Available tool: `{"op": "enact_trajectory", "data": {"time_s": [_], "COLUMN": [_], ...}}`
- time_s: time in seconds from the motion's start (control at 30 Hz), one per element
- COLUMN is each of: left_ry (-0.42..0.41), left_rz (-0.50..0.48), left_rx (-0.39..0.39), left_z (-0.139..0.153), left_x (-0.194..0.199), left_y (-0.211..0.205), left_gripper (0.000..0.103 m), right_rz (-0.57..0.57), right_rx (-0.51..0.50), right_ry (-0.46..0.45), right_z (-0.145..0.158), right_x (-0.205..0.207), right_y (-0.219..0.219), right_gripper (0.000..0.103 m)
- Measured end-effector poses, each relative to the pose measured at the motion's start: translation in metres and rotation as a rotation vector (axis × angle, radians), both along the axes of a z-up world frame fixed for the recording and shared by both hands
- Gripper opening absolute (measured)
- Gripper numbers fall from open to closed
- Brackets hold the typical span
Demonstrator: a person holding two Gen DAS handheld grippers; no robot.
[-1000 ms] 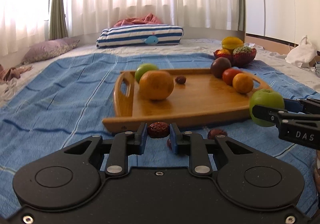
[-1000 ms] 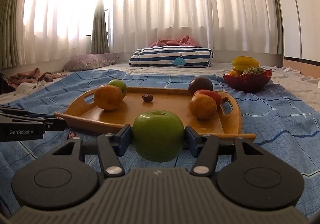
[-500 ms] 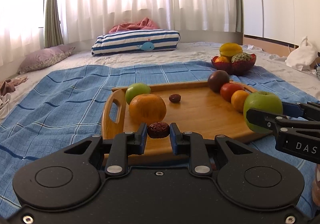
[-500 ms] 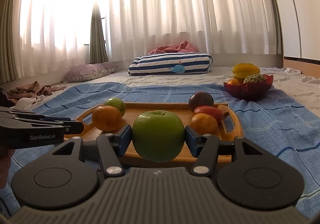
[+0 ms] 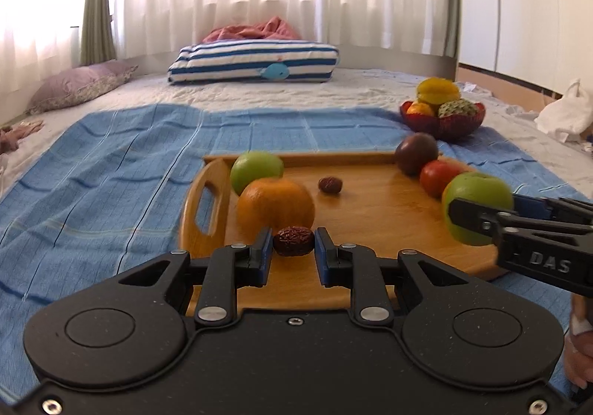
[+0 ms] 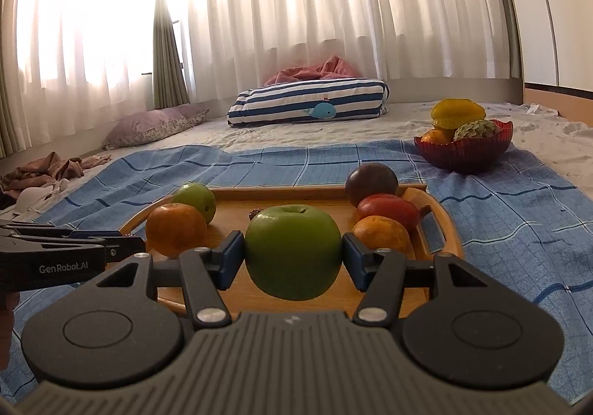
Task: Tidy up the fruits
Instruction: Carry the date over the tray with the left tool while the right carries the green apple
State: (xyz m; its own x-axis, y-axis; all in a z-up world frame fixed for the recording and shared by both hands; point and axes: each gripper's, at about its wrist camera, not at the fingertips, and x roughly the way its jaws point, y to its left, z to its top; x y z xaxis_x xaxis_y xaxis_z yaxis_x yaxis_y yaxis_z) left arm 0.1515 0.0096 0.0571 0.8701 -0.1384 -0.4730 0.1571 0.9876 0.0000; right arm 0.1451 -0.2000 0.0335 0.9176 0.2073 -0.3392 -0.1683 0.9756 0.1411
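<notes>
Left gripper (image 5: 293,242): blue pads clamped on a small wrinkled, dark red dried fruit (image 5: 293,240), held above the near edge of the wooden tray (image 5: 370,200). Right gripper (image 6: 292,253): pads pressed against both sides of a smooth, round green apple (image 6: 292,252), also held over the near part of the tray; seen from the left wrist camera it enters at 3 o'clock, pointing toward 9. Both black bodies point slightly downward. Tray is oval-ended, polished wood, cut-out handles at both ends, resting on a blue checked cloth (image 5: 111,162). On the tray: dimpled orange (image 5: 276,205) at 9 o'clock with a second green apple (image 5: 255,170) touching it behind; a second wrinkled dried fruit (image 5: 330,185) alone near centre; at 3 o'clock a row of dark purple round fruit (image 6: 371,179), red fruit (image 6: 387,207), orange fruit (image 6: 381,233), touching. In the right wrist view the held apple hides most of the loose dried fruit. Red scalloped glass bowl (image 6: 467,151) at 1 o'clock past the tray, holding yellow, orange and scaly green fruit. Striped pillow (image 6: 307,101) at 12 o'clock. Part of a hand (image 5: 578,348) is cut off at the frame edge.
</notes>
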Motion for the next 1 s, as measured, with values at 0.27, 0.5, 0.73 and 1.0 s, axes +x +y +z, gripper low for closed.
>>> {"op": "enact_trajectory", "data": {"time_s": [0.27,0.5,0.73,1.0], "left_ry": [-0.051,-0.02,0.039,0.081], "left_rz": [-0.064,-0.141,-0.159,-0.145], "left_rx": [-0.029,-0.049,-0.007,0.02], "left_z": [0.025,0.017,-0.01,-0.027], "left_x": [0.026,0.049,0.071,0.083], "left_y": [-0.015,-0.043,-0.069,-0.076], "left_gripper": [0.023,0.023,0.023,0.023], "right_rz": [0.02,0.045,0.038,0.05], "right_rx": [0.035,0.049,-0.031,-0.074], "right_ry": [0.043,0.191,0.303,0.35], "right_z": [0.026,0.037,0.019,0.008], "right_x": [0.05,0.123,0.164,0.171], "right_y": [-0.011,-0.017,-0.006,0.003], "right_gripper": [0.061,0.061,0.061,0.061]}}
